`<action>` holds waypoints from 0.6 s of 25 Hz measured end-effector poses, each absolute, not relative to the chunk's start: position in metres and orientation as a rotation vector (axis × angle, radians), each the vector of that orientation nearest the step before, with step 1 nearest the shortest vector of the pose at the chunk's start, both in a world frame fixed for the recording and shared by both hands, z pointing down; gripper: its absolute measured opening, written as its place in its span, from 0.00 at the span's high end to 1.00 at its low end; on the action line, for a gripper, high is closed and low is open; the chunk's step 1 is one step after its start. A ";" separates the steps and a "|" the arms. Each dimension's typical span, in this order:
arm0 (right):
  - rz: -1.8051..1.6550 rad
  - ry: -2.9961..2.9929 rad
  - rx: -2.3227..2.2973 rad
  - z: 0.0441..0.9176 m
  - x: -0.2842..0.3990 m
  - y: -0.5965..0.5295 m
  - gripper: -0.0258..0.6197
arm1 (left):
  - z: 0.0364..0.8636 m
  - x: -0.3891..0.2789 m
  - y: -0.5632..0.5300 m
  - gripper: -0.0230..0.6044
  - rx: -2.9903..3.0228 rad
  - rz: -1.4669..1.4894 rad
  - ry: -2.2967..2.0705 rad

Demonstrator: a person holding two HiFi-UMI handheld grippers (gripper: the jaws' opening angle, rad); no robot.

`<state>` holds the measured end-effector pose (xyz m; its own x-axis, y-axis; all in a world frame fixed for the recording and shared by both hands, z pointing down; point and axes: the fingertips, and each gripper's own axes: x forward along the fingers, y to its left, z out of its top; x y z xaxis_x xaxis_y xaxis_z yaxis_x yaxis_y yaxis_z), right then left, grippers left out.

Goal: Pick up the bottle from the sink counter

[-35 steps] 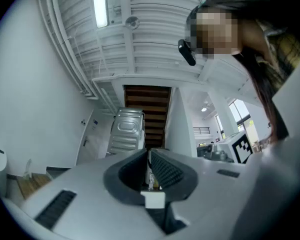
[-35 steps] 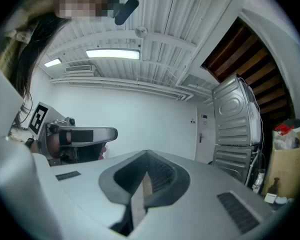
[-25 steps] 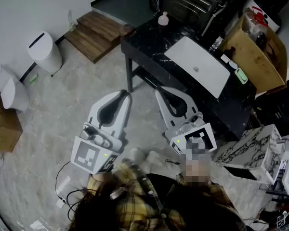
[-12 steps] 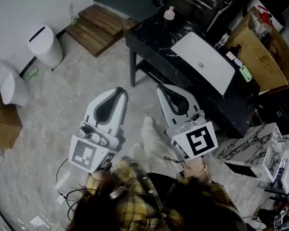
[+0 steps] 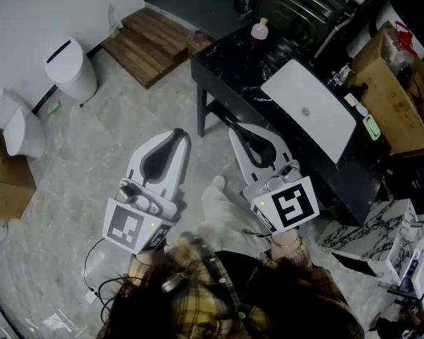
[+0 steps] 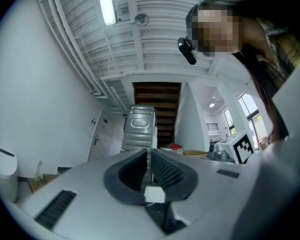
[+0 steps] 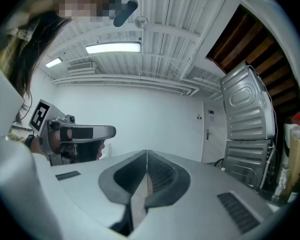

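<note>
The pale stone floor (image 5: 92,154) fills most of the head view, and the person stands on it short of the black marble worktop (image 5: 233,69), which runs across the upper right with a white sink basin (image 5: 325,122) set into it. The left gripper (image 5: 174,135) and the right gripper (image 5: 235,131) are held side by side over the floor, both aimed toward the worktop. The right one's tip is near the worktop's front edge and the left one is out over open floor. Each gripper view shows its own ribbed pads pressed together with nothing between them, so both are empty. The bottle (image 5: 259,28), small and pinkish with a rounded body and a cap, stands upright at the worktop's far corner, beyond the end of the basin and well apart from either gripper. This looks like the approach, with the pickup not yet begun. The next move calls for carrying one gripper across the worktop to that corner, spreading its jaws and bringing them level with the bottle's body before they close on it.
</note>
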<state>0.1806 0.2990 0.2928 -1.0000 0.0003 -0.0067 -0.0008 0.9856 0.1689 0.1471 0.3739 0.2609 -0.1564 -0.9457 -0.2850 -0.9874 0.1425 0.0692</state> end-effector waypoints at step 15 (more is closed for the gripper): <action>0.219 3.085 -0.034 0.259 0.087 0.156 0.93 | 0.226 0.056 0.221 0.90 -1.959 0.289 2.176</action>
